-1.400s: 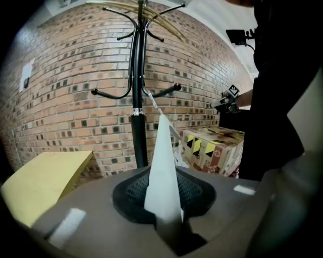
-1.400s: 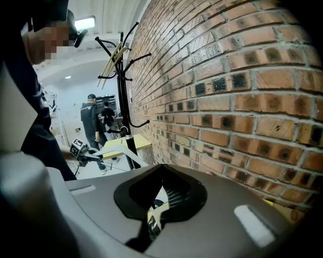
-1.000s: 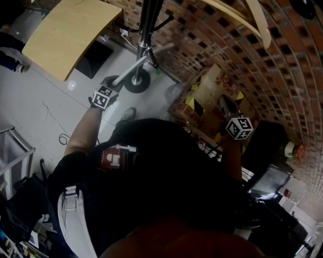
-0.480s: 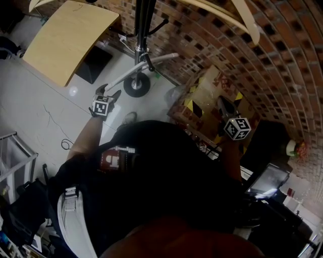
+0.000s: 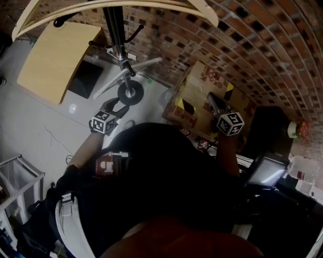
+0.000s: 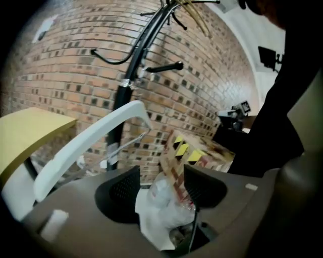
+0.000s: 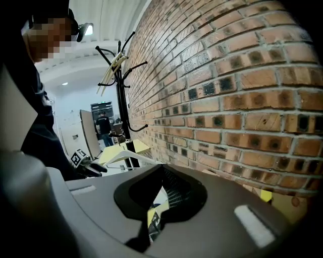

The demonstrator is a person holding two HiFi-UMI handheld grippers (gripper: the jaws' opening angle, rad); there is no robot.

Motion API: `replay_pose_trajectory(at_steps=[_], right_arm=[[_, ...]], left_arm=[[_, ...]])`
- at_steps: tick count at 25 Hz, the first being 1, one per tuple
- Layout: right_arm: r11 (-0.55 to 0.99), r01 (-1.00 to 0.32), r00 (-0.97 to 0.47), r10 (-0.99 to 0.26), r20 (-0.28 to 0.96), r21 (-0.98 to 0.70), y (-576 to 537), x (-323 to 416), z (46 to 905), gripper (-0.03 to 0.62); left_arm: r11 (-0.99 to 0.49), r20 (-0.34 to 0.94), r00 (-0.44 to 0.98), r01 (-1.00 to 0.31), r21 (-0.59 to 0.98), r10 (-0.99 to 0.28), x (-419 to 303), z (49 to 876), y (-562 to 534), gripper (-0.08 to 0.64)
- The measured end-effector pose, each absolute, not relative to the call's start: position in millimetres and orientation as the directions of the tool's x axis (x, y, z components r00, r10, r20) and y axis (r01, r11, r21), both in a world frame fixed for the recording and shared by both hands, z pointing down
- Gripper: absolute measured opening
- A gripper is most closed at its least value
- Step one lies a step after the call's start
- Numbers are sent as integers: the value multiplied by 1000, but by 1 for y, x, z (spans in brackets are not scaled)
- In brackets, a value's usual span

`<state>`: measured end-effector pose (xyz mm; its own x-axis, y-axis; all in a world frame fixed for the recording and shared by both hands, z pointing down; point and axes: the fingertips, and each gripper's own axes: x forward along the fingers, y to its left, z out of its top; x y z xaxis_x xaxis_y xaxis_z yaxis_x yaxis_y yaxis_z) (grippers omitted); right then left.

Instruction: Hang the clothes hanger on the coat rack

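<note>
The white clothes hanger [image 5: 132, 69] hangs tilted low on the black coat rack [image 5: 117, 35], and it shows close ahead in the left gripper view [image 6: 91, 136]. My left gripper [image 5: 115, 104] is a little short of it. Its jaws [image 6: 156, 174] stand wide apart with nothing between them, and they are closing. My right gripper [image 5: 213, 101] points at the brick wall over the cardboard box, with its jaws [image 7: 162, 189] together and empty. The right gripper view shows the rack [image 7: 122, 101] and the white hanger [image 7: 126, 155] far off.
Wooden hangers [image 5: 101, 6] hang at the rack's top. A cardboard box with yellow-black tape [image 5: 194, 95] and a plastic bag [image 6: 161, 206] sit by the brick wall. A yellow tabletop [image 5: 50, 60] stands left of the rack's round base [image 5: 130, 92].
My left gripper let go of the white hanger, opened and drew back from the rack. The hanger stays on the rack. The right gripper barely moved.
</note>
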<state>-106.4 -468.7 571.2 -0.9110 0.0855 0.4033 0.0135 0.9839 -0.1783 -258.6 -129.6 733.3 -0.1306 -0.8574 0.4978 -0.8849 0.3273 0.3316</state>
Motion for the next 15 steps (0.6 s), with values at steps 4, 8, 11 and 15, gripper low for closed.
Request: replay_pose_trajectory(at_steps=[4, 8, 11, 15], right_arm=[[976, -12, -928, 70, 365, -219, -465, -91, 564, 14], [979, -49, -938, 24, 346, -199, -466, -69, 555, 14], [976, -86, -942, -14, 334, -202, -469, -51, 552, 14], [971, -133, -944, -62, 324, -200, -474, -29, 547, 14]], left_arm=[[27, 331, 98, -935, 354, -939, -221, 665, -209, 198], [-170, 233, 255, -928, 332, -938, -187, 621, -278, 175], [-224, 178, 300, -909, 351, -937, -178, 598, -319, 142], [-234, 134, 301, -898, 373, -944, -181, 570, -358, 12]])
